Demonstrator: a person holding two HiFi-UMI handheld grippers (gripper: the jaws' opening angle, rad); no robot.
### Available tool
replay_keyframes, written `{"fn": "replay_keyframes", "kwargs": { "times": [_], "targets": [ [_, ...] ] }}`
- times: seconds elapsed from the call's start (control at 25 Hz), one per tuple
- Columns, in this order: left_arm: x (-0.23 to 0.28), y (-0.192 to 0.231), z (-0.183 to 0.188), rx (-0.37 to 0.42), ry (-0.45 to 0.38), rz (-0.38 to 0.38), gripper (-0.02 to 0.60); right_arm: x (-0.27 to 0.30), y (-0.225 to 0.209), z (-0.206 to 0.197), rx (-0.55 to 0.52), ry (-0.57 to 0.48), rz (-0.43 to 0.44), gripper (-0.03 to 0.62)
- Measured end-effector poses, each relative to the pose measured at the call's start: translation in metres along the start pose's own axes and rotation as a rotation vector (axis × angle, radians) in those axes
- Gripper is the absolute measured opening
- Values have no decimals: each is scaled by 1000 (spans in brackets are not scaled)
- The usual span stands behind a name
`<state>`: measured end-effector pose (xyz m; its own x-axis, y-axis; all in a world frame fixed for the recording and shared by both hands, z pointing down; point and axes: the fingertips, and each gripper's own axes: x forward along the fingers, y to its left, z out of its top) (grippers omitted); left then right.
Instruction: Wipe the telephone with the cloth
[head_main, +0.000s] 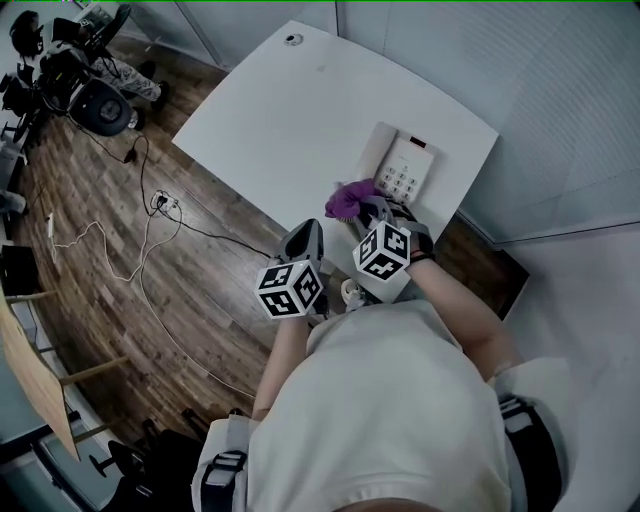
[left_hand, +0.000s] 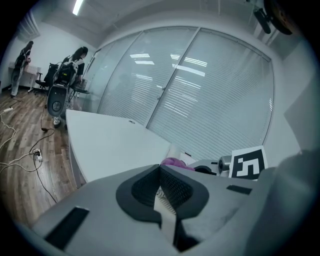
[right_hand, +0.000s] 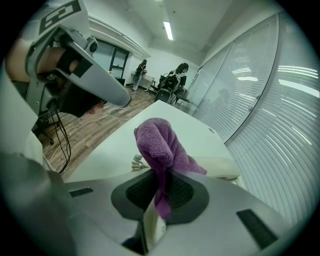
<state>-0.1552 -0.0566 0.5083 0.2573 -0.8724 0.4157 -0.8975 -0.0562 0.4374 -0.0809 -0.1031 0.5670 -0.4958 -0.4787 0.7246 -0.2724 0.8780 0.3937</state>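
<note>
Holding cloth: right gripper (right_hand: 161, 189), jaws pinched tight on the fabric.
Cloth (right_hand: 159, 142): purple, bunched; sticks up past the jaw tips, with a tail hanging down between the pads.
Cloth place: at the telephone's near-left corner in the head view; cannot tell whether it touches.
Telephone (head_main: 408, 168): pale, keypad up; lies by the tabletop's near edge, toward the right corner.
Handset (right_hand: 224, 169): cream; lies just behind the cloth in the right gripper view, with the coiled cord (right_hand: 137, 161) just left of the cloth.
Left gripper (left_hand: 161, 186): jaws closed together, nothing between them.
Left gripper place: just off the tabletop's near edge, above the floor, beside the right gripper and apart from the telephone.
Table (head_main: 280, 110): white, with a small round cap (head_main: 292, 39) near the far corner.
Floor (head_main: 110, 270): wood planks, with cables (head_main: 150, 215) trailing across.
Backdrop: glass wall with blinds (left_hand: 200, 95) beyond the table; office chairs (head_main: 95, 100) well apart, past the table's left corner.
</note>
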Motion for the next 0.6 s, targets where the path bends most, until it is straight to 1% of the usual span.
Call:
{"fn": "replay_keyframes", "kwargs": {
  "times": [0.24,0.44,0.52,0.6],
  "targets": [
    [5,-2,-3,13,4,3,21,6,16,-5,19,-8,46,46],
    [-4,-11,2,21,4,-2,21,-8,16,-1,40,-17,55,46],
    [-2,-10,5,26,2,-3,21,-10,14,3,65,-39,53,46],
    [2,-7,4,26,0,-3,21,-14,11,6,118,-72,58,46]
  ]
}}
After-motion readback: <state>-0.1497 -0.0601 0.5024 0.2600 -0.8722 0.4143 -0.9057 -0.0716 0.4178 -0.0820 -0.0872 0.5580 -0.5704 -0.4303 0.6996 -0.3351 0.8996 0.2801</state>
